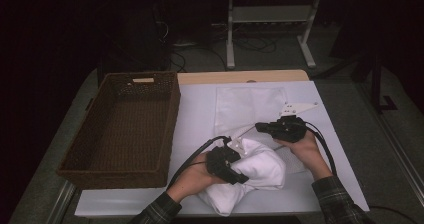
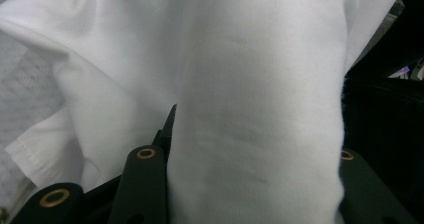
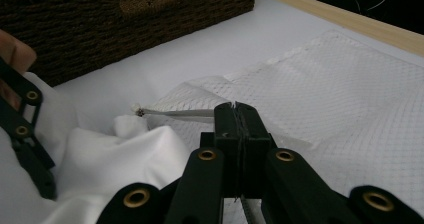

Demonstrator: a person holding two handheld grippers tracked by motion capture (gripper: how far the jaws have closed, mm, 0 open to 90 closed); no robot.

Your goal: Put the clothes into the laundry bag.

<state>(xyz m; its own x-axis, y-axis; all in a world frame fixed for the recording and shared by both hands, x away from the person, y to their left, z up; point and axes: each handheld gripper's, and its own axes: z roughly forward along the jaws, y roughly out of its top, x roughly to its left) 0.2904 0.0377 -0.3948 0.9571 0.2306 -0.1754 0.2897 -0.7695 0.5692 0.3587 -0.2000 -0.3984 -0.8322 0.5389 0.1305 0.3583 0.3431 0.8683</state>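
A bunched white cloth (image 1: 262, 171) lies near the front of the table. My left gripper (image 1: 239, 175) is shut on it, and in the left gripper view a thick fold of the cloth (image 2: 250, 99) fills the gap between the black jaws of that gripper (image 2: 255, 184). A white mesh bag (image 1: 250, 106) lies flat behind the cloth. My right gripper (image 1: 260, 127) is shut on the thin edge of the mesh bag (image 3: 340, 94) at its mouth. In the right gripper view that edge runs left from the right gripper's closed tips (image 3: 235, 116) over the cloth (image 3: 125, 154).
A brown wicker basket (image 1: 172, 119) stands on the left half of the table, its wall (image 3: 125, 24) close behind the cloth. A white sheet (image 1: 195, 114) covers the tabletop. A wooden table edge (image 1: 240, 77) runs along the back.
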